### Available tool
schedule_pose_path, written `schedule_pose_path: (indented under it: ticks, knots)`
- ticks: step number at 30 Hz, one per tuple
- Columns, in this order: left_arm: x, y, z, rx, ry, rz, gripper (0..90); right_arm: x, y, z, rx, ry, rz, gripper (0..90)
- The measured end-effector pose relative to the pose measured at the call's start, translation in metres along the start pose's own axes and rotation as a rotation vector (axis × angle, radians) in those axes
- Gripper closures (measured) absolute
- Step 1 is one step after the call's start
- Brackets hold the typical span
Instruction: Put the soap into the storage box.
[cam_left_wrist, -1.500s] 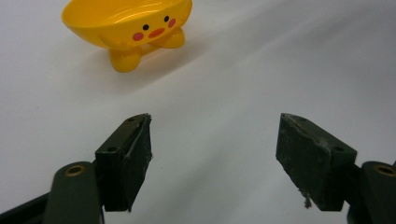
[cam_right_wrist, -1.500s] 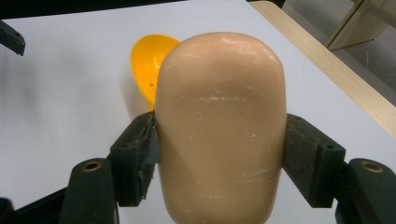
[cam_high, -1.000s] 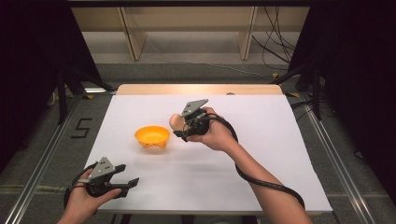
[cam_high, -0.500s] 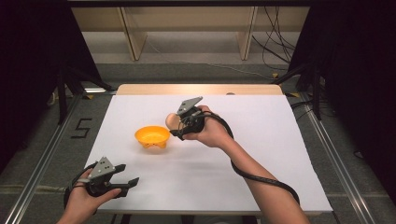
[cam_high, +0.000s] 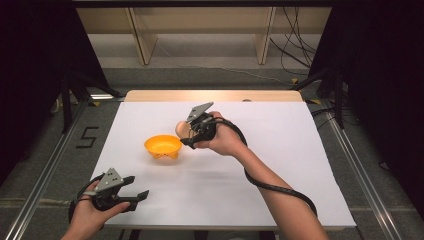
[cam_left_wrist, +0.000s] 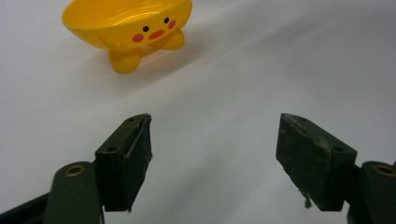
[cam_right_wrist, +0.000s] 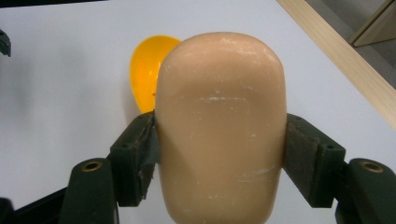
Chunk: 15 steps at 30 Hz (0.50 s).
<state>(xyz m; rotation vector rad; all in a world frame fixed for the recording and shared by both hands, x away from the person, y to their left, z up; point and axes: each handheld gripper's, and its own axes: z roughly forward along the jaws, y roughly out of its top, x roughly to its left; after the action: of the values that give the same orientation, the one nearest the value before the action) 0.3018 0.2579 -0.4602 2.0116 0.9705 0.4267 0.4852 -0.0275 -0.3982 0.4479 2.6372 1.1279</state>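
Your right gripper (cam_high: 184, 134) clamps the egg (cam_right_wrist: 220, 126) at its sides, long axis along the jaws, just right of the bowl (cam_high: 163, 146) and above the table (cam_high: 300, 150). Your right forearm reaches in diagonally. Your left gripper (cam_high: 137, 197), jaws apart, rests well short of the bowl. The left gripper view shows the bowl's painted face (cam_left_wrist: 154, 31).

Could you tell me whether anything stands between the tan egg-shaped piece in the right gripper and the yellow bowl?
Nothing visible does: the egg-shaped piece hangs beside the yellow bowl, with bare white table around them.
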Motion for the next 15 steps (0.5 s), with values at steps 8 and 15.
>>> schedule_pose_path:
  ticks: [8, 15]
  knots:
    - [0.0002, 0.0001, -0.0004, 0.005, -0.005, 0.006, 26.3, -0.0002, 0.0038, 0.0048, 0.011, 0.013, -0.011, 33.5]
    - [0.0001, 0.0001, -0.0006, 0.004, -0.005, 0.004, 26.3, -0.0016, 0.0056, 0.0087, 0.021, 0.017, -0.02, 33.5]
